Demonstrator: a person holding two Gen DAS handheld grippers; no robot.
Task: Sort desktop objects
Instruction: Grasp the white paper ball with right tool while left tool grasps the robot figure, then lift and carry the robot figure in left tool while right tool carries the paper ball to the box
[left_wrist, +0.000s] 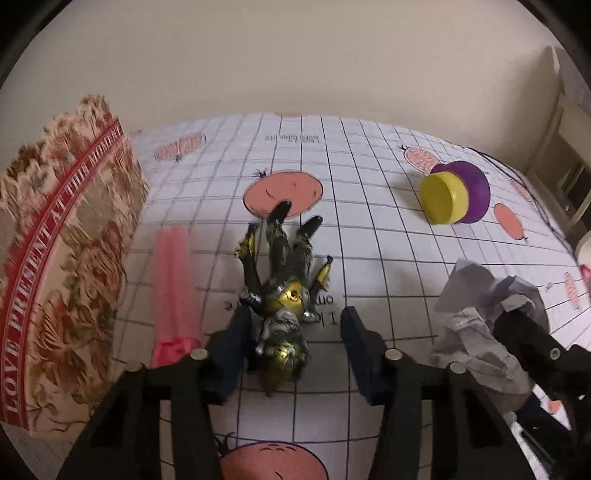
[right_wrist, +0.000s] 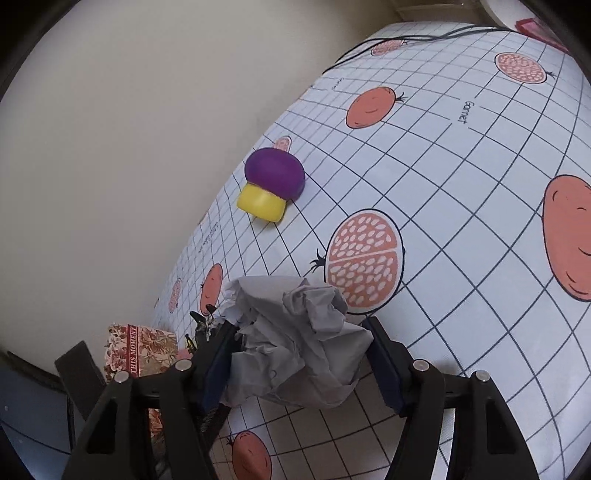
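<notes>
Left gripper (left_wrist: 291, 332) hangs over the checked cloth (left_wrist: 369, 229), jaws part open around the black-and-gold figure (left_wrist: 284, 288) lying between them; its left pad sits against the figure, the right pad is clear of it. A pink tube (left_wrist: 171, 288) lies left, a floral box (left_wrist: 62, 266) beyond that, a purple-and-yellow toy (left_wrist: 456, 197) ahead to the right. Over to the right wrist view: the right gripper (right_wrist: 299, 354) clamps a crumpled grey paper (right_wrist: 295, 336) between both pads, the toy (right_wrist: 273, 184) ahead.

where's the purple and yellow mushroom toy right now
The mushroom toy lies on its side on the grid tablecloth, upper right in the left wrist view, beyond the crumpled grey paper and near the wall.
</notes>
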